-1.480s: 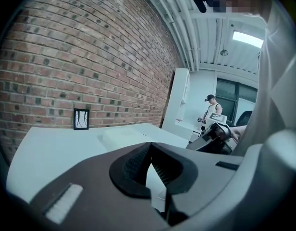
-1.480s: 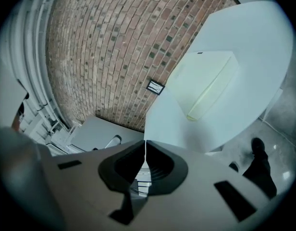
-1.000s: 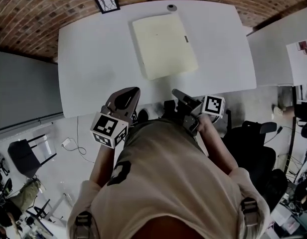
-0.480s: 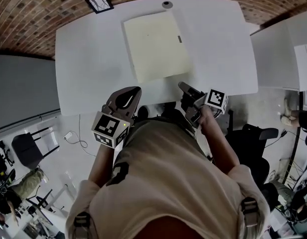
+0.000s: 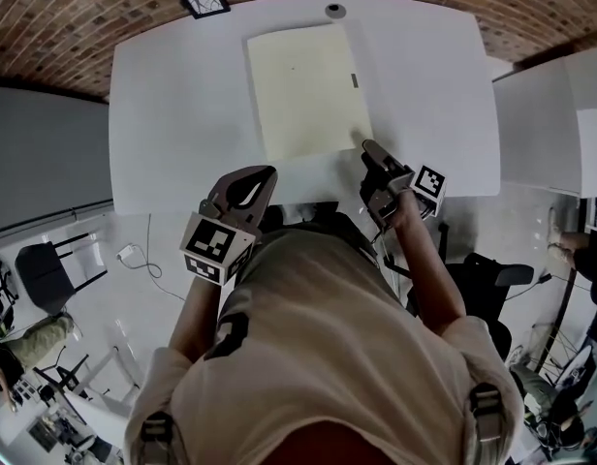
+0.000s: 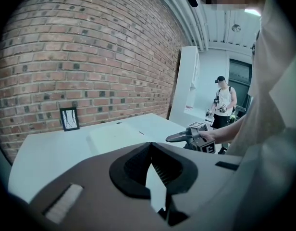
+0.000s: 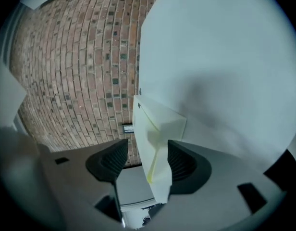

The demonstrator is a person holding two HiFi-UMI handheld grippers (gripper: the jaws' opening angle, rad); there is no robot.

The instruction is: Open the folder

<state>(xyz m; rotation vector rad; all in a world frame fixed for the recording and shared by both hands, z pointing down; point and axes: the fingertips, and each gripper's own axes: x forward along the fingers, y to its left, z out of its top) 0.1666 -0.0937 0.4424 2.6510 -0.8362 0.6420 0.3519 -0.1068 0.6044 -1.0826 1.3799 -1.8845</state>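
Folder (image 5: 308, 90) corner is sitting between the jaws of the right gripper (image 5: 368, 147), which have just been opening and are standing apart, pressing nothing. Closing here is probably risking a pinch on both covers together, or a shove sliding the flat, closed folder across the counter (image 5: 172, 114). The left gripper (image 5: 260, 174) is hanging closed and empty by the counter's front edge. Bare counter is lying on both sides, giving the cover swinging room.

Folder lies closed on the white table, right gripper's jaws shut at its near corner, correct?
No. The right gripper view shows the right gripper with jaws apart, just opened, and the near corner of the closed folder between them, on the white table.
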